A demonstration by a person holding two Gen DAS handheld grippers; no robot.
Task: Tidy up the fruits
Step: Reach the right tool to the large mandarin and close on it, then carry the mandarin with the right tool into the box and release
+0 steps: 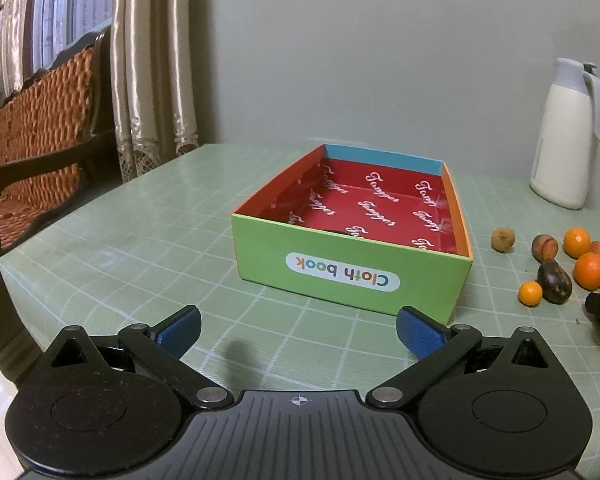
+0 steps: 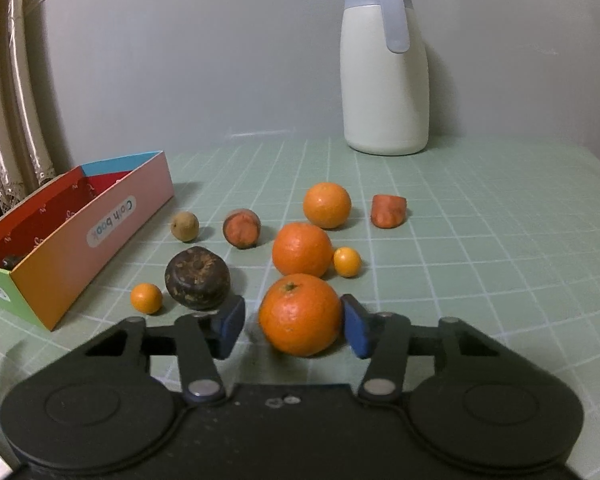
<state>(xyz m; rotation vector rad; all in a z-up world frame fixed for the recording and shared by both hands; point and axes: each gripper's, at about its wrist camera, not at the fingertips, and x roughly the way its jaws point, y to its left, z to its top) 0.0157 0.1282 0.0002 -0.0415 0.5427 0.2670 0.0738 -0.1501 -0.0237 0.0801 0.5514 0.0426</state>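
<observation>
A colourful open box point(image 1: 352, 276) marked "Cloth book" with a red lining stands on the green table; it also shows in the right wrist view point(image 2: 100, 240) at the left, with a small dark thing in its near corner. My left gripper point(image 1: 298, 334) is open and empty just in front of the box. My right gripper point(image 2: 294, 328) is open with its pads on either side of a large orange point(image 2: 300, 314) on the table; the right pad touches it, the left pad stands off. Other oranges point(image 2: 302, 254), small kumquats point(image 2: 146, 298), a dark round fruit point(image 2: 197, 278) and carrot pieces point(image 2: 388, 210) lie beyond.
A white jug point(image 2: 384, 76) with a grey lid stands at the back by the wall; it also shows in the left wrist view point(image 1: 566, 136). A wicker chair point(image 1: 40, 128) and curtains point(image 1: 152, 60) are past the table's left edge. A small brown fruit point(image 2: 185, 226) lies near the box.
</observation>
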